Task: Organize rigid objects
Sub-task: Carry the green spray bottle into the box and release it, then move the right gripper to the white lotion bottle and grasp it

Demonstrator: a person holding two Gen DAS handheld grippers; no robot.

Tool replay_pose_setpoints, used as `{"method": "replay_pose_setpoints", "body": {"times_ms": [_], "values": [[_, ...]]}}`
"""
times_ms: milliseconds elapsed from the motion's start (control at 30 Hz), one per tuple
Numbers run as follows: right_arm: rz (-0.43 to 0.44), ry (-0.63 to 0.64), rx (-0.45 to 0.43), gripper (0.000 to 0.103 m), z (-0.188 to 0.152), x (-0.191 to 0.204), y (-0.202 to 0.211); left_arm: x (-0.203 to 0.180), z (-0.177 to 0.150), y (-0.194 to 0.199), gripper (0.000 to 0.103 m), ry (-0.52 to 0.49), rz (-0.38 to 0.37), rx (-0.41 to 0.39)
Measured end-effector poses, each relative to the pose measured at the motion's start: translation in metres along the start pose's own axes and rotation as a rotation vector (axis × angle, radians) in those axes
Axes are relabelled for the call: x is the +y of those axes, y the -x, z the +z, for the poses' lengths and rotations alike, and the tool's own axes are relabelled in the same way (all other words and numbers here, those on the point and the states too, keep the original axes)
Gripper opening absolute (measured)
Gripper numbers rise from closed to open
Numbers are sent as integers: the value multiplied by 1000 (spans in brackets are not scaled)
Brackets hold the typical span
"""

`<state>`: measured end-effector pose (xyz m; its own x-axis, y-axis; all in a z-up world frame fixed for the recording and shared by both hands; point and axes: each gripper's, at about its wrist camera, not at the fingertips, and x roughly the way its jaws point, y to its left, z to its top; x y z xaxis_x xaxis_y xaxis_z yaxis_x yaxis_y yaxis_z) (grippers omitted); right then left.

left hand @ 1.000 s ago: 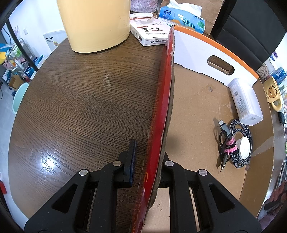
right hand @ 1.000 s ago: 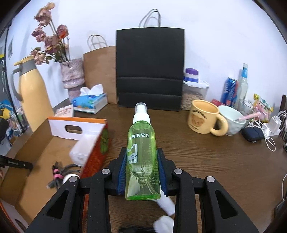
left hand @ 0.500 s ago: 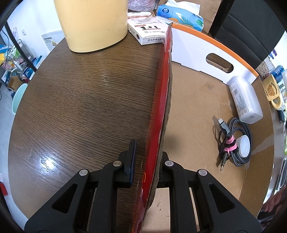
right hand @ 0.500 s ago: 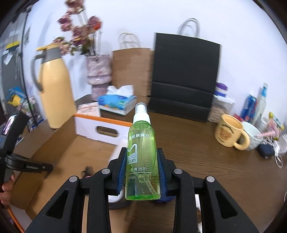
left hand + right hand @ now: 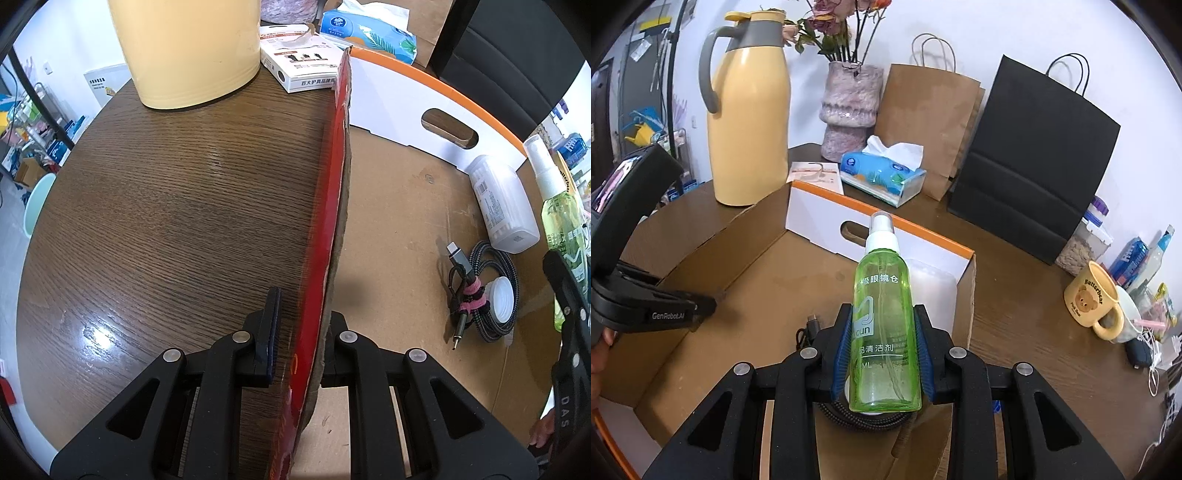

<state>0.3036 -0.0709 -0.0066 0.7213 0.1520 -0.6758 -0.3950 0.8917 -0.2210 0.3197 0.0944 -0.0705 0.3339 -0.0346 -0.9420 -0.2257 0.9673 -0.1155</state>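
Two grippers are busy: the left gripper point(image 5: 295, 332) pinches the cardboard box point(image 5: 757, 266) wall, while the right gripper point(image 5: 882, 354) squeezes the green spray bottle point(image 5: 884, 325) above the box, and it might tip onto the cable point(image 5: 487, 295) inside.

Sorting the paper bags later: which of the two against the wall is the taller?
The black paper bag, standing to the right of the brown paper bag; its top edge and handles reach higher up the wall.
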Motion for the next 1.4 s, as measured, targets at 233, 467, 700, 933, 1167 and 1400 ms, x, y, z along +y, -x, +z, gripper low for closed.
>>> {"method": "replay_pose_setpoints", "body": {"times_ms": [233, 467, 700, 933, 1167, 1400], "values": [[0, 41, -15, 35, -1, 8, 2, 0, 0, 0, 11, 1, -1, 0], [-18, 67, -15, 36, -3, 13, 3, -1, 0, 0, 11, 1, 1, 0], [-16, 42, -47, 89, -3, 9, 9, -1, -1, 1, 11, 1, 0, 1], [-18, 35, -62, 90, -4, 9, 13, -1, -1, 1, 11, 1, -1, 1], [-10, 23, -67, 90, -5, 7, 13, -1, -1, 1, 11, 1, 0, 1], [-6, -7, -92, 90, -7, 1, 18, 0, -1, 1, 11, 7, -1, 1]]}}
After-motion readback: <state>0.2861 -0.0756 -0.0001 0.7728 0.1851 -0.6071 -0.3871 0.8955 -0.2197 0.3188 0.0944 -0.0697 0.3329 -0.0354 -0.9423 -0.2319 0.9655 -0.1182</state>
